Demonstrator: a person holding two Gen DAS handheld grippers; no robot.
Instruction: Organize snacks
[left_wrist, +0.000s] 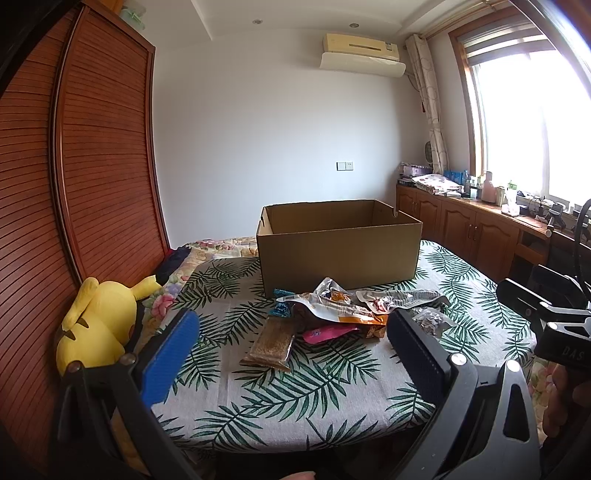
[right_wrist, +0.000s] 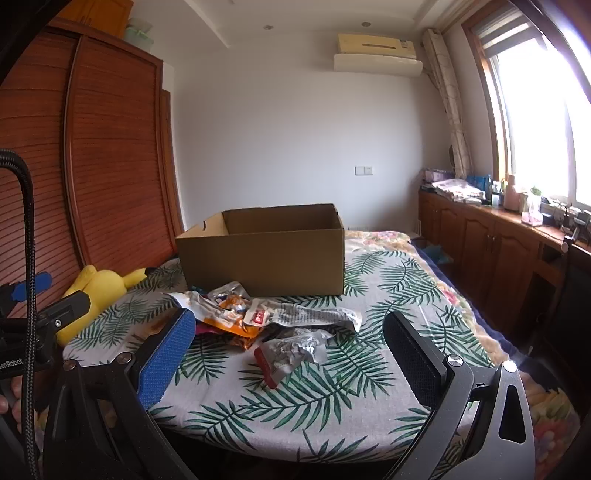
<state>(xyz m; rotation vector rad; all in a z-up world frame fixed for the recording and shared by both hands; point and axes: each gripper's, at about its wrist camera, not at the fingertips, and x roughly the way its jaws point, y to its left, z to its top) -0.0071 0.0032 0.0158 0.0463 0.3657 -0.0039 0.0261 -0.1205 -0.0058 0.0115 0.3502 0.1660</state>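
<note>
Held both the left gripper (left_wrist: 291, 343) and right gripper (right_wrist: 290, 345) wide open, empty, near the snack heap (left_wrist: 347, 310), ready for loading the far cardboard box (left_wrist: 338, 254).

My left gripper (left_wrist: 291, 343) sits low in front of me, jaws spread wide, nothing between them, the blue pad (left_wrist: 171, 354) on one finger and the black ribbed pad (left_wrist: 415, 354) on the other. My right gripper (right_wrist: 290, 349) is the same story, held level, jaws gaping, blue pad (right_wrist: 168, 356) to one side and black pad (right_wrist: 415, 360) to the other, both free of contact. From the left wrist view I catch my right gripper's black body at the right edge, side by side with the left. My fingertips (right_wrist: 9, 400) show at the left handle in the right wrist view
</note>
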